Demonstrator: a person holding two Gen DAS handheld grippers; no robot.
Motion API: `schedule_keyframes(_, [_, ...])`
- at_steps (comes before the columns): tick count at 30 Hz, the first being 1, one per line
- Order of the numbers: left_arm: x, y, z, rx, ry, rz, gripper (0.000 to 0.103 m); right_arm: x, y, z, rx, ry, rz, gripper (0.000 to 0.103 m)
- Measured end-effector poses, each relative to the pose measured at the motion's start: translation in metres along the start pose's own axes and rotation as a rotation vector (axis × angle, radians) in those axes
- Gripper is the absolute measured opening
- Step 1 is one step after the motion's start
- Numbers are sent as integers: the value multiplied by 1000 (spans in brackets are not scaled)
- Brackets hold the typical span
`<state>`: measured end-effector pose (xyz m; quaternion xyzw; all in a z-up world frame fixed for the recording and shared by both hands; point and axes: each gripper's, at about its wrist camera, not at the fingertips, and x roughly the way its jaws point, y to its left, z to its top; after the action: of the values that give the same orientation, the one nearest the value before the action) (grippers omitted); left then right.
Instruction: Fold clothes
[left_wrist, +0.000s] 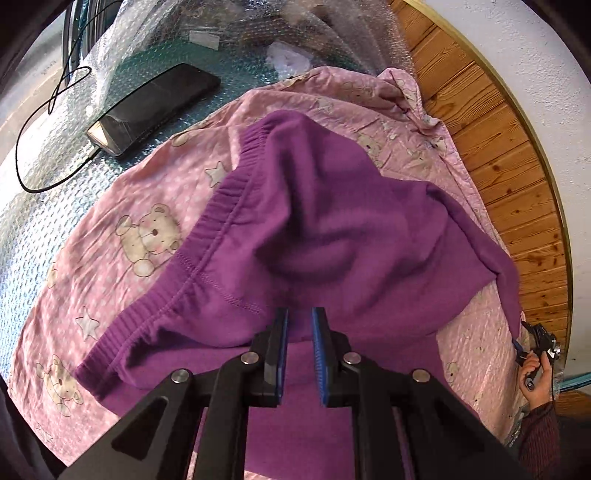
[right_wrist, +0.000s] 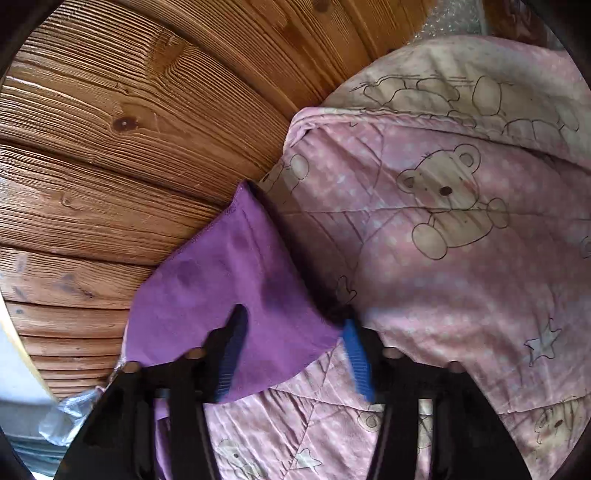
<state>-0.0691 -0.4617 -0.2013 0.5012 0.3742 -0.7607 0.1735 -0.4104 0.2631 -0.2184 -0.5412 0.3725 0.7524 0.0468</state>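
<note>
Two grippers are seen at work on a purple garment (left_wrist: 332, 236) spread over a pink quilt (left_wrist: 122, 206) printed with bears and stars. In the left wrist view the garment fills the centre of the frame, its ribbed waistband (left_wrist: 207, 229) running from upper centre down to the lower left, a long section trailing off to the right edge. The left gripper (left_wrist: 300, 332) is shown at lower centre with its blue-padded jaws drawn close, a narrow gap left between them; a fold of purple cloth is bunched at their tips, though whether it is actually pinched cannot be told. At the far right edge the right gripper (left_wrist: 532, 339) is held in a hand (left_wrist: 533, 376) at the end of the trailing section. A dark phone (left_wrist: 155, 107) and a black cable (left_wrist: 44, 122) are seen at upper left on bubble wrap (left_wrist: 55, 155); wood boards (left_wrist: 491, 147) line the upper right.

In the right wrist view the right gripper (right_wrist: 291, 325) is shown with jaws spread wide, the purple garment's end (right_wrist: 221, 288) lying between them and partly over the left finger, not clamped. Boards fill the upper left, the quilt the right
</note>
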Motion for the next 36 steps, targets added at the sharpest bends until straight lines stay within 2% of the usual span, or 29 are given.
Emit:
schedule_keyframes(3, [15, -29, 8, -23, 7, -77, 15, -31, 7, -9, -56, -70, 22, 4])
schedule_keyframes(6, [31, -72, 24, -23, -1, -162, 17, -97, -2, -30, -95, -155, 98, 3])
schedule_keyframes(7, [36, -88, 29, -21, -3, -192, 20, -119, -12, -37, -100, -175, 109, 3])
schedule_keyframes(9, [49, -120, 40, -26, 1, -244, 36, -151, -38, -50, -107, -202, 88, 3])
schedule_keyframes(11, [70, -149, 49, -37, 27, -304, 42, -164, -71, -56, -78, -190, 52, 3])
schedule_keyframes(13, [95, -172, 52, -49, 69, -322, 43, -171, -104, -59, -34, -170, 22, 3])
schedule_keyframes(15, [116, -183, 48, -80, 110, -306, 43, -175, -133, -61, 24, -144, 27, 3])
schedule_keyframes(17, [129, -186, 39, -106, 132, -256, 43, -177, -150, -66, 52, -130, 34, 3])
schedule_keyframes(19, [126, -180, 28, -145, 122, -220, 43, -176, -157, -71, 61, -124, 42, 3])
schedule_keyframes(22, [107, -160, 17, -197, 62, -173, 44, -173, -166, -74, 79, -122, 55, 3])
schedule_keyframes(24, [109, -149, 16, -213, 53, -136, 51, -169, -169, -75, 86, -117, 57, 3])
schedule_keyframes(28, [142, -155, 36, -141, 63, -69, 51, -161, -157, -63, 41, -94, 39, 3])
schedule_keyframes(29, [142, -162, 41, -110, 45, -66, 50, -161, -153, -59, 24, -93, 37, 3])
schedule_keyframes(30, [138, -172, 46, -63, 18, -78, 19, -169, -146, -52, 2, -109, 52, 3])
schedule_keyframes(31, [131, -182, 50, -10, -6, -86, 3, -181, -141, -46, -7, -130, 88, 3])
schedule_keyframes(32, [118, -190, 51, 32, -31, -109, 4, -196, -136, -41, -20, -154, 121, 3])
schedule_keyframes(34, [75, -197, 45, 73, -66, -209, 3, -235, -139, -49, -70, -201, 131, 3])
schedule_keyframes(36, [28, -190, 20, 136, -57, -288, 3, -275, -150, -63, -118, -235, 126, 3])
